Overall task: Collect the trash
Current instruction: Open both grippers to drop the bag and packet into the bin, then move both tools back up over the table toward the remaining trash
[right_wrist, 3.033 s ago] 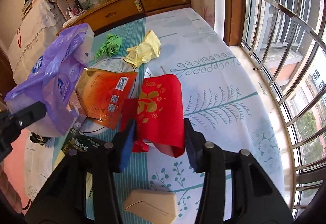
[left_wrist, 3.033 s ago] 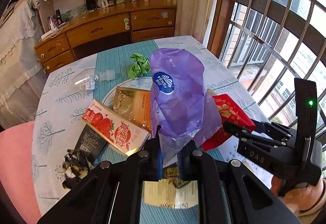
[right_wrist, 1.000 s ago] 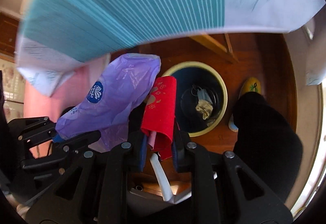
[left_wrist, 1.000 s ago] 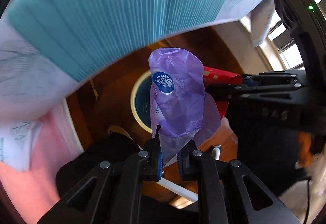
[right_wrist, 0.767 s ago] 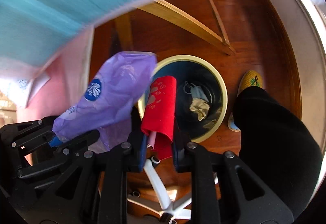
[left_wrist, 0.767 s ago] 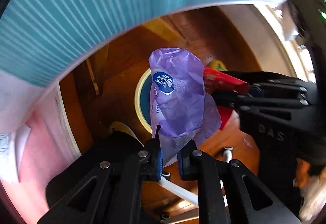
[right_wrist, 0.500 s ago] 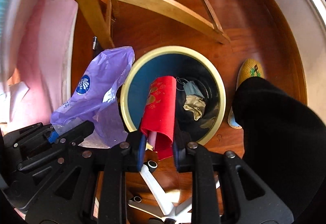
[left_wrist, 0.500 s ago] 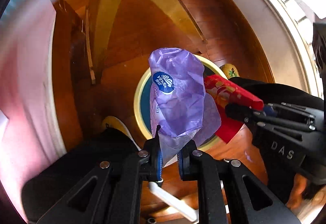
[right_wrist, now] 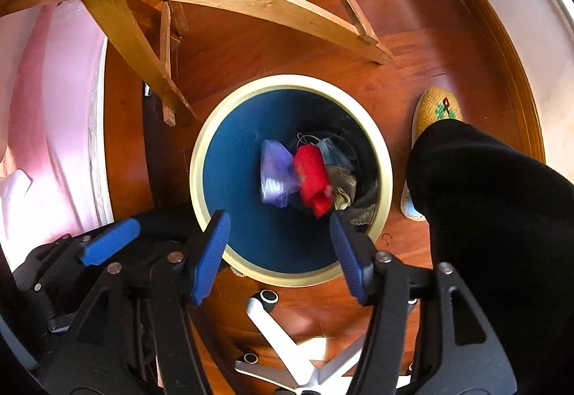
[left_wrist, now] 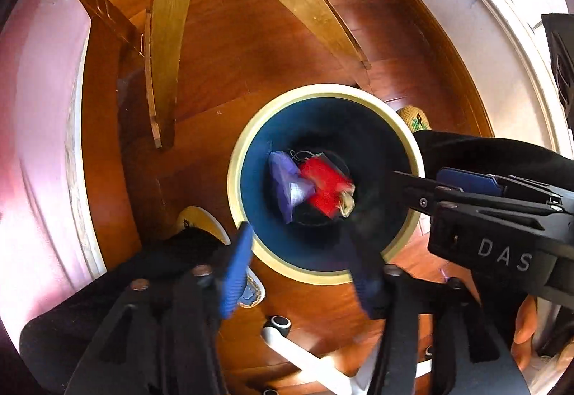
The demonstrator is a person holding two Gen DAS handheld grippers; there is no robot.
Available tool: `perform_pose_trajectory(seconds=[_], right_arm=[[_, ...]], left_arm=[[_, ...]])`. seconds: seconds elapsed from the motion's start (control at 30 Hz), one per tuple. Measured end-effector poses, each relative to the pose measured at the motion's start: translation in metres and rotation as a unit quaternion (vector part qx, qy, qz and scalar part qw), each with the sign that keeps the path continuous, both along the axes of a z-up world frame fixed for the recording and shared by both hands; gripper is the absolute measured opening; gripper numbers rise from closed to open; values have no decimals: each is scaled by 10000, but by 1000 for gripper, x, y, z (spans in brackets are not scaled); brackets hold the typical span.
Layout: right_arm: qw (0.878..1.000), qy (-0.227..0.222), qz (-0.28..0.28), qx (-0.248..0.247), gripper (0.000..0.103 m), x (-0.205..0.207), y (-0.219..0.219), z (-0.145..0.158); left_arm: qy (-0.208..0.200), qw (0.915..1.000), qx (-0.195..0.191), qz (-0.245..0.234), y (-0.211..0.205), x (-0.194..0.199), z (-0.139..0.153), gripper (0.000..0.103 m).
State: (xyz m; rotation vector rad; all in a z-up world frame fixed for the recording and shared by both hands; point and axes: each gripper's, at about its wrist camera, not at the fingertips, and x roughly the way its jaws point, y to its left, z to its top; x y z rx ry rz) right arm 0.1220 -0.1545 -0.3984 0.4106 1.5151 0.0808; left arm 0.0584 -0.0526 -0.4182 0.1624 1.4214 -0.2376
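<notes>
**Both wrappers dropped into the bin**

Half a second back each claw still pinched its piece of trash above the bin; now both pieces are loose inside it and the jaws are spreading apart with nothing between them.

From the left wrist: the left gripper point(left_wrist: 299, 262) points straight down over the waste bin point(left_wrist: 247, 144), a dark blue tub with a cream rim standing on the wooden floor point(left_wrist: 251, 47). Its blue pads are blurred and releasing. Deep in the bin the purple plastic bag point(left_wrist: 287, 183) lies against the red packet point(left_wrist: 324, 187), purple on the side toward the pink cloth, both smeared with motion. The right gripper point(left_wrist: 405, 179) reaches over the bin's rim from the other side, a person's hand point(left_wrist: 525, 327) behind it. A wooden table leg point(left_wrist: 168, 36) stands beyond the bin.

From the right wrist: the right gripper point(right_wrist: 280, 244) hangs over the bin's near rim point(right_wrist: 195, 158), fingers parted and empty. Purple bag point(right_wrist: 274, 176) and red packet point(right_wrist: 312, 176) sit side by side in the bin, with older scraps point(right_wrist: 340, 183) just past the red one. A yellow slipper point(right_wrist: 436, 108) rests beside the bin, a black trouser leg point(right_wrist: 484, 201) rising from it, and a white chair base point(right_wrist: 283, 341) lies just short of the bin.
</notes>
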Motion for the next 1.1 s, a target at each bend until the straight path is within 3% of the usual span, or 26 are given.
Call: perform_pose_trajectory(seconds=[0.33,0.5,0.73,0.9,1.1], right_arm=[[9998,-182,89,-55,56,0,2,4],[9990,-344,250,-100,56,-5,4,25],[9920,-767,993,-169,56,-21,20,83],[9853,-1087,1311,-132,56,-35,25,133],[9712,-1737,1622,-160,56,-54,31,209]], left_arm=[[-260,9996,67,-124,4,12,2,61],[-326,9990,-43,-301,2,6,18,61],[-801,9926,-237,-877,0,-23,79,61],[-1246,9852,-111,-1170,12,-45,129,61],[-1895,9775,-169,-912,49,-45,217,61]])
